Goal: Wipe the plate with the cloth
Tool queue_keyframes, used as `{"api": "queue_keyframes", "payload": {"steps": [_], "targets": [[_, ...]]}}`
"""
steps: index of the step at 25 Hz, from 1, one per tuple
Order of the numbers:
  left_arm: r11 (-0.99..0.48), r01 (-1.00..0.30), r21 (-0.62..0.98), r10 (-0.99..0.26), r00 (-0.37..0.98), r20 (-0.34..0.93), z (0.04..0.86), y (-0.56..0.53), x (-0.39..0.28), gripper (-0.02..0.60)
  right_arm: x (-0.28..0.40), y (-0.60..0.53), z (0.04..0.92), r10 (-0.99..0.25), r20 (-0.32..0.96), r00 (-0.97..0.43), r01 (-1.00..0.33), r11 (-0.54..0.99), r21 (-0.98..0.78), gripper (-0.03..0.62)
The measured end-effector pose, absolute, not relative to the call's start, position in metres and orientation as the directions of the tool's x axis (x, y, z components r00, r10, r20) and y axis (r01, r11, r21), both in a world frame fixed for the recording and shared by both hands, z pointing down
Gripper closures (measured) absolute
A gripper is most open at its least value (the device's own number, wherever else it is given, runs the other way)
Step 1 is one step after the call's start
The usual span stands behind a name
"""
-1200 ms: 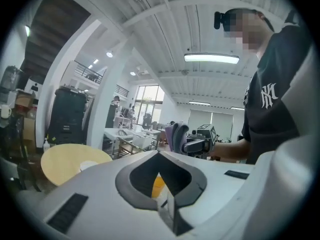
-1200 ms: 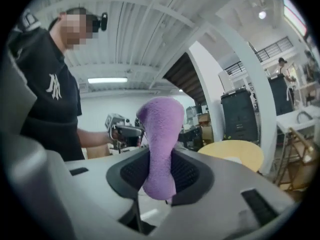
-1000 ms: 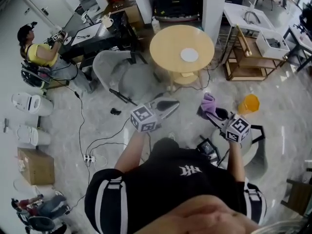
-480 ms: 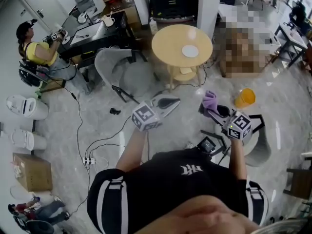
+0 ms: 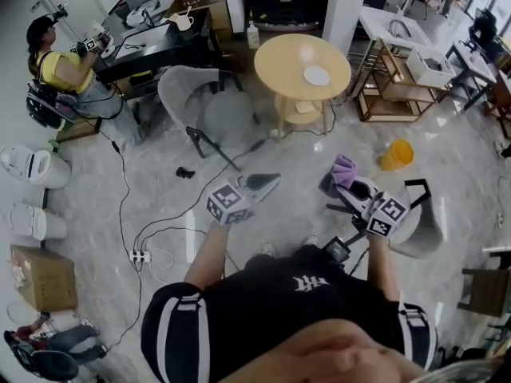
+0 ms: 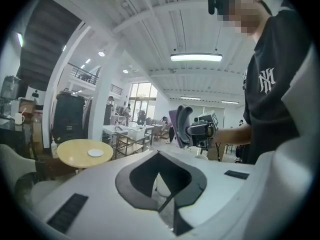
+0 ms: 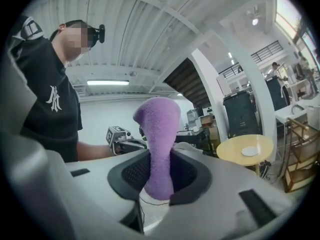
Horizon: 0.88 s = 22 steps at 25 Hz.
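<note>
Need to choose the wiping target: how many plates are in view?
1: a white plate on the round wooden table. More could be hidden on the cluttered black desk beside it.

Black tee (image 5: 303, 325), white logo (image 5: 310, 282), striped sleeves (image 5: 185, 317); white left claw (image 5: 270, 181), right claw (image 5: 343, 187).

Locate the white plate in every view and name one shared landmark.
Head view: plate in the upper part, right of centre.
Left gripper view: plate at left, below mid-height.
Right gripper view: plate at right, below mid-height.
Shared landmark: the round wooden table beneath it.
</note>
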<state>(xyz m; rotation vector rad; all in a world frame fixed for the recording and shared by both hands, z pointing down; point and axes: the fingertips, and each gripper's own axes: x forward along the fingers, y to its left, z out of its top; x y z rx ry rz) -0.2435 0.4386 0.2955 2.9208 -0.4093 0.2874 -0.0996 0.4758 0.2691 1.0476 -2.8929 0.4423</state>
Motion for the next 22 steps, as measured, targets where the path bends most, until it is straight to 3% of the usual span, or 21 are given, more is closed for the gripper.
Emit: {"api": "queue_keyframes", "payload": {"steps": [8,22], "targets": [[-0.951,-0.294,0.099,-0.269,0.941,0.206,0.267,0.462,-0.219,0.580,-0.104,0.491,0.247,-0.520,0.145,-0.842,-0.539,0.824,-0.173,0.511],[-0.969,-0.242,0.040,-0.229,0.952,0.202,0.242,0.478,-0.169,0.580,-0.038,0.505,0.233,-0.589,0.072,-0.805,-0.591,0.786,-0.179,0.511]]}}
